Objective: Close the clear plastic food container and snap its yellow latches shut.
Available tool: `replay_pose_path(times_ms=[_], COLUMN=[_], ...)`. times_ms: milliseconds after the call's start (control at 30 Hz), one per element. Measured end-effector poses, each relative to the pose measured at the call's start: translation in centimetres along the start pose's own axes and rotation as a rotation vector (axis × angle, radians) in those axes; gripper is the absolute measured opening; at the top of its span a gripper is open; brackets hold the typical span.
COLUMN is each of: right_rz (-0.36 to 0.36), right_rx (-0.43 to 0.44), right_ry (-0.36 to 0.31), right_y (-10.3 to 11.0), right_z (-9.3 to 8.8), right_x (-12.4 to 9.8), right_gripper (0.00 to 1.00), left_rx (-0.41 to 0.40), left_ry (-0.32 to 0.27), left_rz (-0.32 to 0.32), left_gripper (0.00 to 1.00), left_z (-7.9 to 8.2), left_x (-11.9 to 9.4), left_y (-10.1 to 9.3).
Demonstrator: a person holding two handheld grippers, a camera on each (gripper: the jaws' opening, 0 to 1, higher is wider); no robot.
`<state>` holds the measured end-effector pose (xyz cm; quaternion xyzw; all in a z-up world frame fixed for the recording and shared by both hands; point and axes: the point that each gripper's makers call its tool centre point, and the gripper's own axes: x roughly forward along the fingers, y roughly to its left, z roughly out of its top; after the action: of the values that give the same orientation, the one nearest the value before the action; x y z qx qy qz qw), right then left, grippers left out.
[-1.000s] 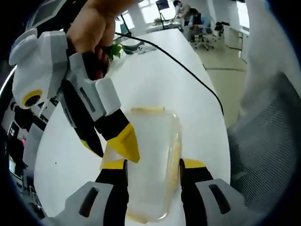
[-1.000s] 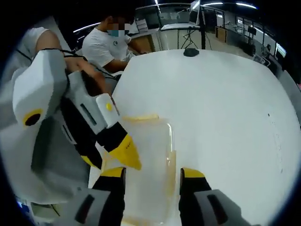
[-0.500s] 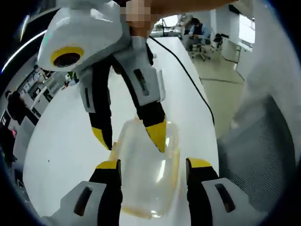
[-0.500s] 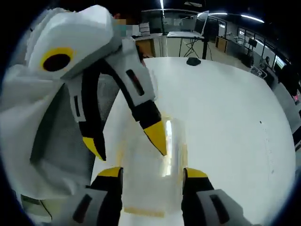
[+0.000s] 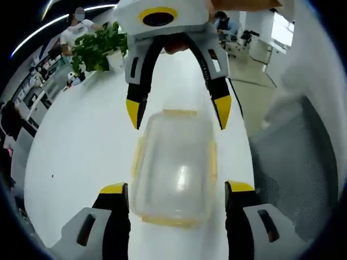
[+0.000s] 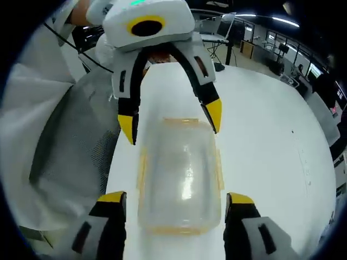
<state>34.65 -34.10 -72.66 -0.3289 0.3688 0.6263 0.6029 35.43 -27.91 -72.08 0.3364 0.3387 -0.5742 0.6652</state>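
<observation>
clear container (image 5: 174, 169) lid on, flat on white table (image 5: 81, 146), left gripper (image 5: 176, 190) jaws spread wide astride its near end, right gripper (image 5: 179, 111) jaws spread astride far end, neither touching, plant (image 5: 97, 46) beyond container

The container (image 5: 174, 170) is clear with yellow latches (image 5: 212, 162). Both claws, left (image 5: 178, 196) and right (image 6: 177, 205), are black with yellow tips. The desk (image 5: 81, 157) is white.

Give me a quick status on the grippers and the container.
Left gripper open, straddling one end of the clear container. Right gripper open at the opposite end. Lid on, container flat on the white table. Nothing in the way.
</observation>
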Motion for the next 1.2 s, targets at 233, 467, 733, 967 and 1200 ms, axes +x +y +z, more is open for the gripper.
replay_pose_path(times_ms=[233, 467, 733, 967, 1200], right_rz=[-0.049, -0.081, -0.078, -0.072, -0.073], right_rx=[0.01, -0.023, -0.015, -0.027, -0.027], right_ry=[0.023, 0.087, 0.079, 0.086, 0.085], right_y=[-0.4, -0.8, -0.5, -0.2, 0.2], right_z=[-0.9, -1.8, -1.2, 0.3, 2.9], right_x=[1.4, 2.6, 2.7, 3.7, 5.2], right_gripper=[0.83, 0.75, 0.74, 0.74, 0.74], left_rx=[0.002, 0.03, 0.035, 0.025, 0.029], left_ry=[0.066, 0.075, 0.067, 0.044, 0.06], left_rz=[-0.014, 0.026, 0.014, 0.018, 0.018], left_gripper=[0.77, 0.75, 0.75, 0.75, 0.75], left_z=[-2.2, -2.8, -3.4, -4.9, -7.5], left_x=[1.3, 2.2, 1.8, 0.7, -0.9], left_y=[0.3, 1.0, 0.7, 0.5, 0.6])
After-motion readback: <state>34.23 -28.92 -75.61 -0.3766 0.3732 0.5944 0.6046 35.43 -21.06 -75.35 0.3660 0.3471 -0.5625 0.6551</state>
